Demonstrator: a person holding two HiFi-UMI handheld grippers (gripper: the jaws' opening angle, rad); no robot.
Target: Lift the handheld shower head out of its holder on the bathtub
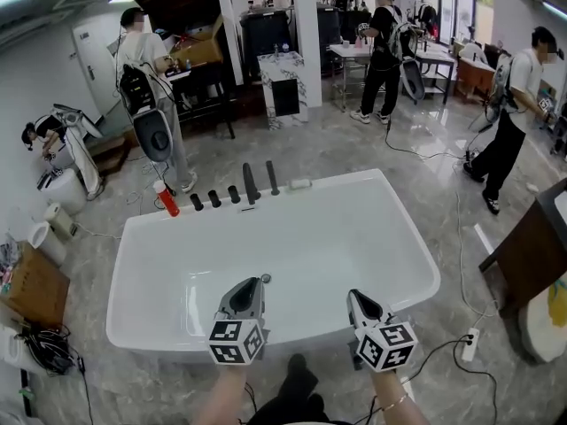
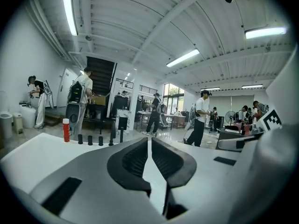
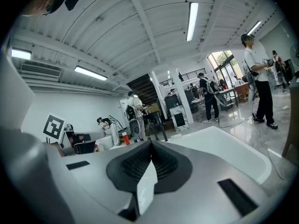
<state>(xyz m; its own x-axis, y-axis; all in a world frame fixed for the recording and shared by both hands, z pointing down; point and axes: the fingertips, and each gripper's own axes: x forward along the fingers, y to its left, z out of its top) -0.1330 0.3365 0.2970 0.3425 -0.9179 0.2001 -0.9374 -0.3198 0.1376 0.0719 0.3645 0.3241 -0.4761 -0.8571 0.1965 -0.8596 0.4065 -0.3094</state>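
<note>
Well beyond the left claw (image 1: 263, 281) and right claw (image 1: 352, 294), both closed, stands the shower head (image 1: 249, 184).

Clock reference: head view, bathtub (image 1: 341, 184) at centre, 12 o'clock pointing away from the wearer

Far rim, 10 to 12 o'clock, one row from left to right: bottle (image 1: 166, 200), three knobs (image 1: 214, 198), two tall fittings (image 1: 251, 184) side by side, small block (image 1: 300, 184). Which tall fitting is the handheld shower head cannot be told

Near rim, 6 o'clock: left gripper (image 1: 262, 281) and right gripper (image 1: 353, 294), side by side and apart

Surroundings:
- 3 o'clock: cabinet (image 1: 532, 255) just beside the tub
- 4 o'clock: power strip (image 1: 470, 344) on the floor
- 8 o'clock: low crate (image 1: 35, 286)
- 11 o'clock: person (image 1: 142, 56) standing behind the bottle
</note>
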